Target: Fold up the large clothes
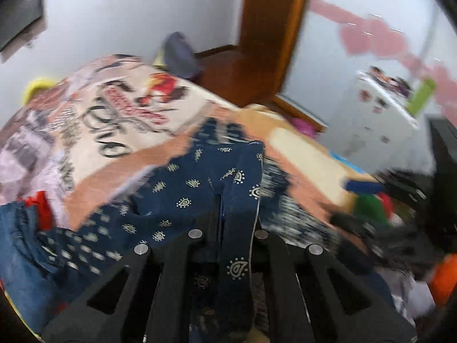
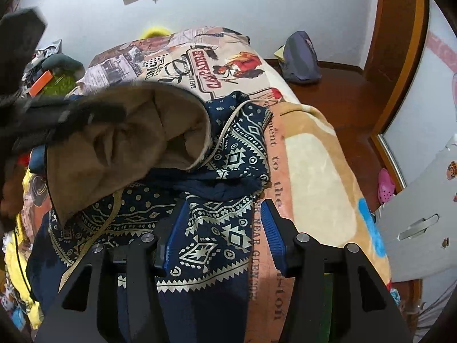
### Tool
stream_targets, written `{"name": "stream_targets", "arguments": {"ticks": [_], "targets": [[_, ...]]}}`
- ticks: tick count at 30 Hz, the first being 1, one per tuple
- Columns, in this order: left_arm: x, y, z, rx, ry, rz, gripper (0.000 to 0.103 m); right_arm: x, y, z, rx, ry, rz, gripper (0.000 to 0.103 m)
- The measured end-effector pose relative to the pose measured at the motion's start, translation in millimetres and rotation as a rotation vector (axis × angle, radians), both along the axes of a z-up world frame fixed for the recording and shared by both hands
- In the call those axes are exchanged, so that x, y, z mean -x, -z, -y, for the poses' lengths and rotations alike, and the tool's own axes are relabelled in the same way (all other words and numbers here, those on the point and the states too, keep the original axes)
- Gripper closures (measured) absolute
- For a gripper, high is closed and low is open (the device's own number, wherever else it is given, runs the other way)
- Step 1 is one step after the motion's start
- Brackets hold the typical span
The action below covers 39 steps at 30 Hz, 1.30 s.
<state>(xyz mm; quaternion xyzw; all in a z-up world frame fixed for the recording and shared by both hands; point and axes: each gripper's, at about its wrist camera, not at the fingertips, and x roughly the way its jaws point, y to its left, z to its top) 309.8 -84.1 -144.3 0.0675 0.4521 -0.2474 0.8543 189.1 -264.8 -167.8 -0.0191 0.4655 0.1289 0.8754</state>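
The left gripper (image 1: pixel 220 200) points steeply down over the bed (image 1: pixel 308 154), its jaws pressed together on a fold of the dark blue patterned garment (image 1: pixel 182 188). The right gripper (image 2: pixel 222 214) also tilts steeply down over the bed, its blue pads (image 2: pixel 271 228) standing apart, one on either side of the garment without pressing it.

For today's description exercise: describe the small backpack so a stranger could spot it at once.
Start at the bed with its printed blanket. Beyond its far corner, on the wooden floor by the white wall, sits the backpack. It is the only greyish-purple, rounded thing there.
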Motion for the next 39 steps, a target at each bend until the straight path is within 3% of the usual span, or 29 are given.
{"name": "stream_targets", "arguments": {"ticks": [7, 10, 14, 16, 17, 18, 20, 23, 26, 29, 32, 36, 39], "targets": [[52.2, 42.4, 26.2, 0.017, 0.136, -0.123, 0.098, 15.8, -13.2, 4.7, 0.004, 0.004, 0.027, 0.055], [65.0, 63.7, 29.0, 0.020, 0.139, -0.206, 0.096, 18.2, -15.2, 5.7, -0.003, 0.002, 0.026, 0.055], [75.1, 67.7, 23.5, 0.051, 0.110, -0.233, 0.081, 16.6, -16.2, 2.4, -0.030, -0.004, 0.015, 0.055], [77.8, 56.1, 16.1, 0.087, 0.092, -0.225, 0.070, 15.3, -15.3, -1.3, -0.042, -0.008, 0.010, 0.055], [78.7, 51.1, 14.0, 0.093, 0.082, -0.215, 0.057, 14.4, -15.1, -3.5, -0.049, -0.012, 0.008, 0.055], [80.6, 42.1, 8.8, 0.100, 0.063, -0.187, 0.047, 12.3, -14.5, -7.2, -0.058, -0.021, 0.006, 0.055], [84.0, 27.2, -3.0, 0.107, 0.030, -0.140, 0.040, 11.2, -12.4, -12.9, -0.066, -0.030, 0.001, 0.055], [87.0, 9.1, -33.4, 0.113, -0.049, -0.086, 0.036, 6.8, -2.2, -24.7, -0.059, -0.050, -0.013, 0.051], [82.5, 10.2, -73.7, 0.117, -0.177, -0.072, 0.035, 2.4, 15.4, -31.2, -0.035, -0.049, -0.046, 0.049], [73.5, 26.6, -117.0, 0.133, -0.310, -0.118, 0.035, -3.3, 45.3, -33.3, -0.029, -0.046, -0.130, 0.049], [66.6, 51.9, -164.4, 0.217, -0.443, -0.211, 0.035, -5.2, 67.0, -29.4, -0.031, -0.033, -0.195, 0.049], [61.1, 80.8, -186.5, 0.310, -0.511, -0.294, 0.035, -6.8, 74.9, -14.6, -0.103, 0.002, -0.228, 0.049], [57.3, 94.1, -180.5, 0.358, -0.476, -0.337, 0.036, -9.2, 71.0, -7.1, -0.108, 0.029, -0.223, 0.049]]}}
